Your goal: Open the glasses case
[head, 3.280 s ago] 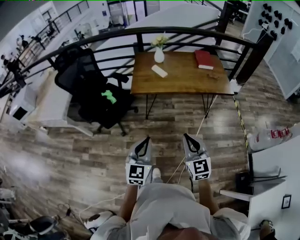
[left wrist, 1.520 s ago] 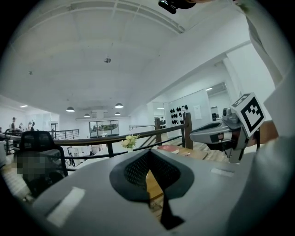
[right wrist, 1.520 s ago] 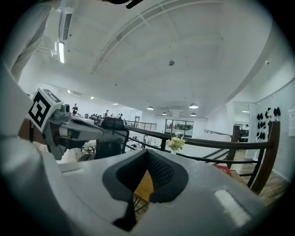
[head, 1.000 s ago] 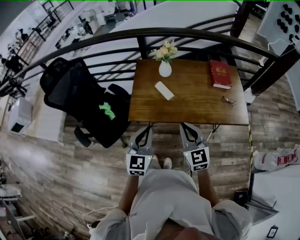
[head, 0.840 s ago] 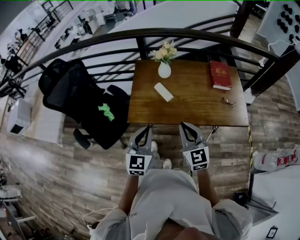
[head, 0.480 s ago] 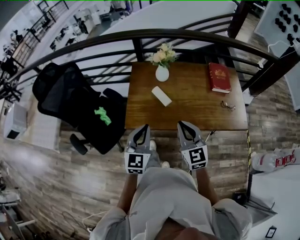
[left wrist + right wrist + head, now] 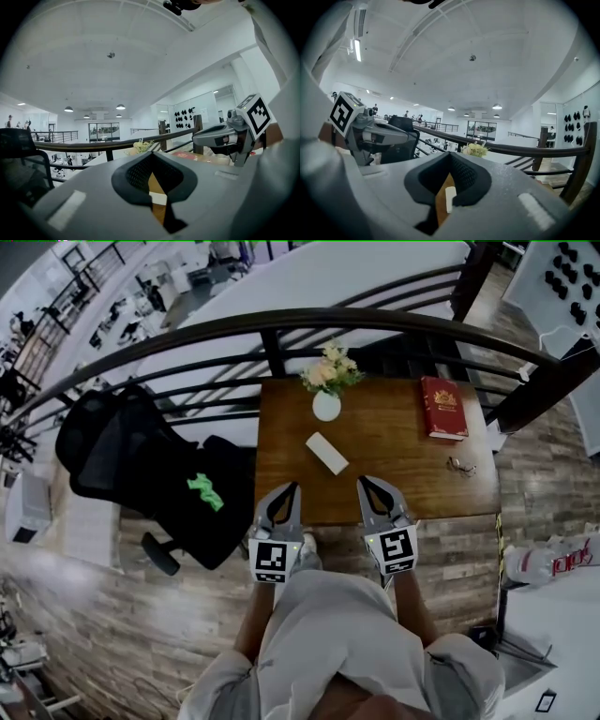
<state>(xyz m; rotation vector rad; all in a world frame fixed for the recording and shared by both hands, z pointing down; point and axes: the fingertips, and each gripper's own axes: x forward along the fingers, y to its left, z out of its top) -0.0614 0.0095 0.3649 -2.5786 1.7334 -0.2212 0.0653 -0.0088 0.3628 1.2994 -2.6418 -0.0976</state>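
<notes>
Your left gripper (image 7: 292,489) and right gripper (image 7: 367,484) are both pressed together and empty, and the white oblong glasses case (image 7: 327,453) on the brown wooden table (image 7: 403,470) is probably light, stiff and slippery, so pinch its long sides.

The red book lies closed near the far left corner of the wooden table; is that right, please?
Not quite: the red book lies closed near the far right corner of the wooden table, not the left, as the head view shows.
</notes>
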